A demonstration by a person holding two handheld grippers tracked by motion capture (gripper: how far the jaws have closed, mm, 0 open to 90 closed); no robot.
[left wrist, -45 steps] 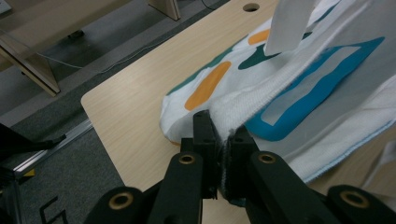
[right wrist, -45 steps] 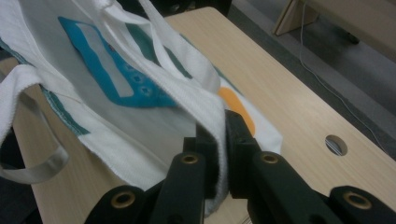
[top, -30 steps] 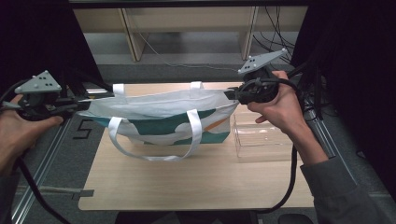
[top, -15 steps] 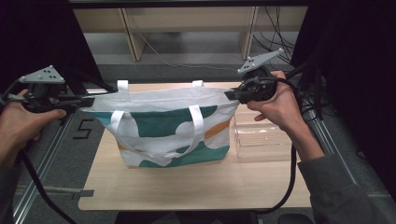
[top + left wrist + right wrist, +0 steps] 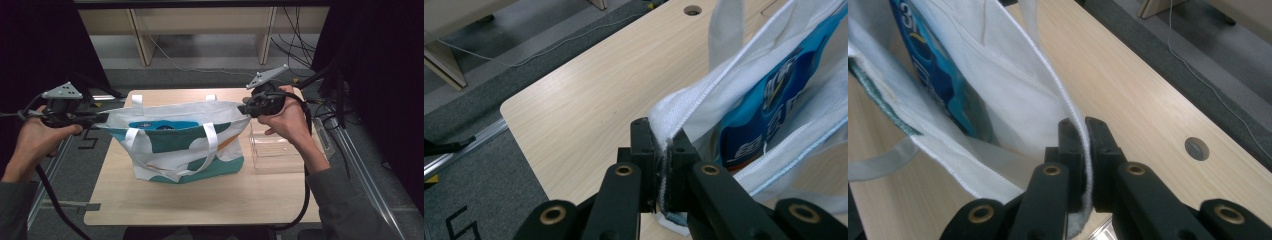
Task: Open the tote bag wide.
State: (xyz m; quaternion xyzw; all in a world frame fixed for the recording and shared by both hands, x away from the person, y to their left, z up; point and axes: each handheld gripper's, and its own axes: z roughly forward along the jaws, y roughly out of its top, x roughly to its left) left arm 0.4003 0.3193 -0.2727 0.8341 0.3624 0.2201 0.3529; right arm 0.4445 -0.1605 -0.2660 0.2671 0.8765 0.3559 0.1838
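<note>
Standing at centre of the high view on the table (image 5: 200, 205): one tote bag (image 5: 185, 150), white with teal and orange patches, mouth stretched open. Left gripper (image 5: 102, 118), at frame left, jaws clamped on the bag's left rim corner. Right gripper (image 5: 246, 110), at upper right, jaws clamped on the right rim corner. Blue packet (image 5: 160, 125) inside the bag. Clear box (image 5: 275, 152) just right of the bag.
</note>
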